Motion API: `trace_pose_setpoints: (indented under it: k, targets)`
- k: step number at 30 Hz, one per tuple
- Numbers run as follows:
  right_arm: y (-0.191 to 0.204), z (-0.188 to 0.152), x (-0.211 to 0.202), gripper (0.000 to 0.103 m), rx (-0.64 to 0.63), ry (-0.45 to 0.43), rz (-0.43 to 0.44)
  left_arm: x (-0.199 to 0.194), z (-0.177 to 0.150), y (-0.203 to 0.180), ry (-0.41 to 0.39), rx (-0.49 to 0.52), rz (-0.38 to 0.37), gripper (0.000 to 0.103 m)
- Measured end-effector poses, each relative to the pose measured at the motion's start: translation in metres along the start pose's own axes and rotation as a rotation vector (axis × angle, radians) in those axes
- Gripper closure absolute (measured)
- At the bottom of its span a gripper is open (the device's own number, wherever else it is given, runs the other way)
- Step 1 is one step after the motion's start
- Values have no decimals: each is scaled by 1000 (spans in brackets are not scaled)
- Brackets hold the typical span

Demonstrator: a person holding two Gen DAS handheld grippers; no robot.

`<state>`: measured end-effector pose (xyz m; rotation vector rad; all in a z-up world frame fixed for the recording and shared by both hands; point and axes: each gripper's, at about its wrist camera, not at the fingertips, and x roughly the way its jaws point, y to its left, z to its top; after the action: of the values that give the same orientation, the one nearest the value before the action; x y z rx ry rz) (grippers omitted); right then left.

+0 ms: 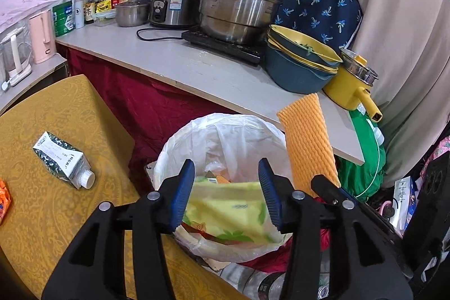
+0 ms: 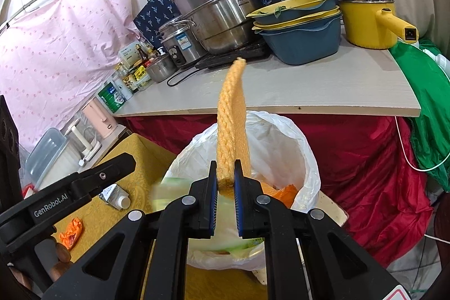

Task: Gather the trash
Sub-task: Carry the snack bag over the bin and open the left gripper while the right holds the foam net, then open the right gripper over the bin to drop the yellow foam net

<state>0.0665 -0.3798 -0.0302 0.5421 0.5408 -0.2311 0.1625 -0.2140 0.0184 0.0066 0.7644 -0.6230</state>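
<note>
The right gripper [image 2: 225, 183] is clamped on the lower end of an orange foam net sleeve [image 2: 230, 125], which stands nearly upright, long axis running from the jaws up toward the top of the frame, tip leaning slightly right. It's a flat, ribbed strip with a woven, knobbly texture; in the left wrist view the sleeve [image 1: 308, 141] shows its broad face, right of centre, tilted a little left at the top. It sits right above the white-bagged trash bin [image 2: 284, 131] at centre frame.

The left gripper [image 1: 227, 193] hangs over the same bin [image 1: 197, 131], jaws spread wide, nothing between them. Below them lies a yellow-green wrapper [image 1: 230, 212] inside the bag, blurred. Over at the left, a green-and-white carton [image 1: 63, 163] lies on its side on the yellow tablecloth [image 1: 56, 215], cap pointing lower right, alongside a crumpled orange scrap [image 2: 71, 228].
</note>
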Motion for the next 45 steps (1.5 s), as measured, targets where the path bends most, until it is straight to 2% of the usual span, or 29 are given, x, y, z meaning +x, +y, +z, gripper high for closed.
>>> trace_pose_setpoints:
  k: [5, 10, 12, 15, 19, 27, 35, 38, 45]
  targets:
    - [0, 2, -1, 93, -2, -3, -3, -3, 4, 3, -13, -5, 1, 58]
    - [3, 1, 3, 92, -8, 9, 1, -7, 4, 9, -18, -13, 14, 52]
    - [5, -1, 5, 89, -10, 16, 3, -8, 3, 13, -20, -22, 24, 46]
    - [10, -2, 9, 84, -14, 20, 4, -10, 1, 19, -26, -25, 42, 44]
    - [17, -2, 8, 73, -19, 10, 8, -13, -1, 27, -33, -33, 67, 36]
    - [33, 0, 4, 71, -43, 2, 19, -26, -5, 44, -54, -52, 97, 27]
    - [60, -3, 0, 70, -83, 5, 43, -46, -8, 67, -79, -83, 134, 26]
    - [72, -4, -2, 62, -98, 1, 53, -54, -9, 76, -89, -97, 149, 25]
    - [105, -11, -3, 57, -139, 8, 82, -77, -14, 107, -117, -133, 200, 21]
